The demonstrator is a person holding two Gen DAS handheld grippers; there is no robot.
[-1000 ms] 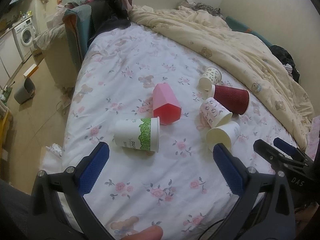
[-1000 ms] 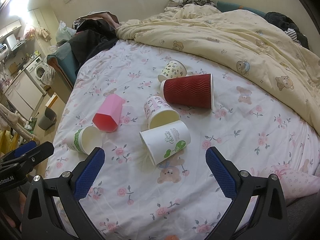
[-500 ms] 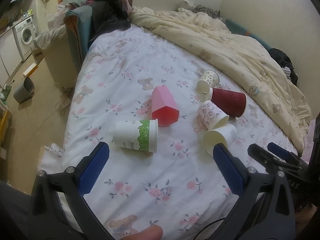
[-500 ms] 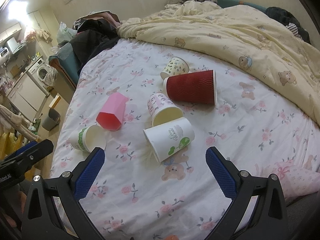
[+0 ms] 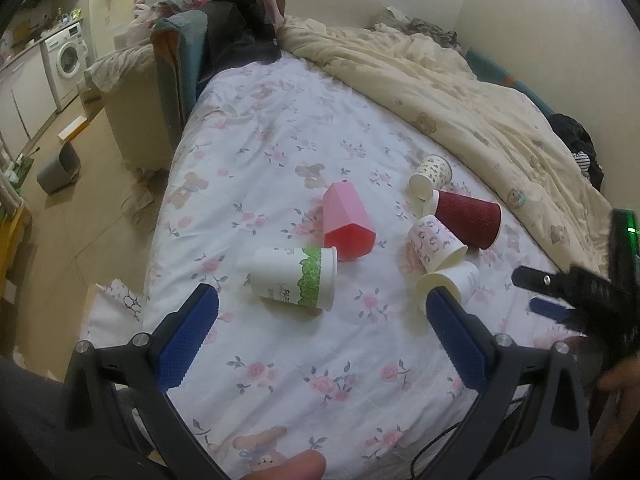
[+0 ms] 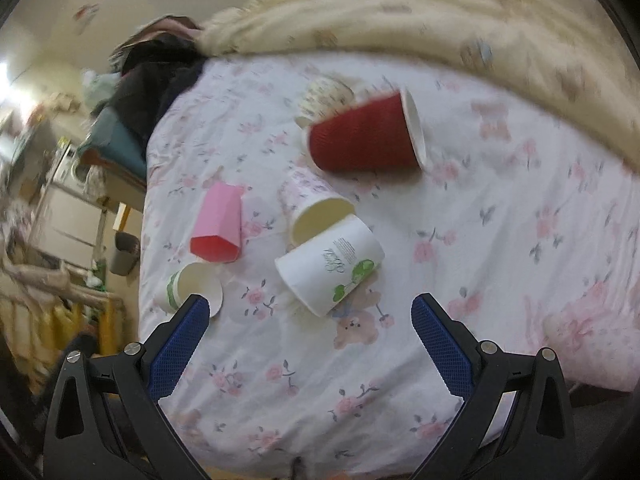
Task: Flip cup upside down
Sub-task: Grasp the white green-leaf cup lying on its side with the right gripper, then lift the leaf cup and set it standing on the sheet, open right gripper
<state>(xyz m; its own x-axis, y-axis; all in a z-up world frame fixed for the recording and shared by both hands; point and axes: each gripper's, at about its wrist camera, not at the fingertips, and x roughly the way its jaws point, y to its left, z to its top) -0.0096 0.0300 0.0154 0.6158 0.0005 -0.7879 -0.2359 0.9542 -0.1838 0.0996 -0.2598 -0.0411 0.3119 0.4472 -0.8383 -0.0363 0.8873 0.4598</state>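
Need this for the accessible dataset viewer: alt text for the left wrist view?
Six cups lie on their sides on a floral bedsheet: a green-banded white cup nearest, a pink cup behind it, four more clustered right. The open left claw frames the foreground, holding nothing; the right claw shows at right.

Red cup (image 6: 366, 136) ribbed paper, probably; bedsheet (image 5: 280, 360) matt cloth.

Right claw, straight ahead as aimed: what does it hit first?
Likely the white cup with the green leaf print, lying on its side dead ahead of the open right claw. Depth is uncertain.
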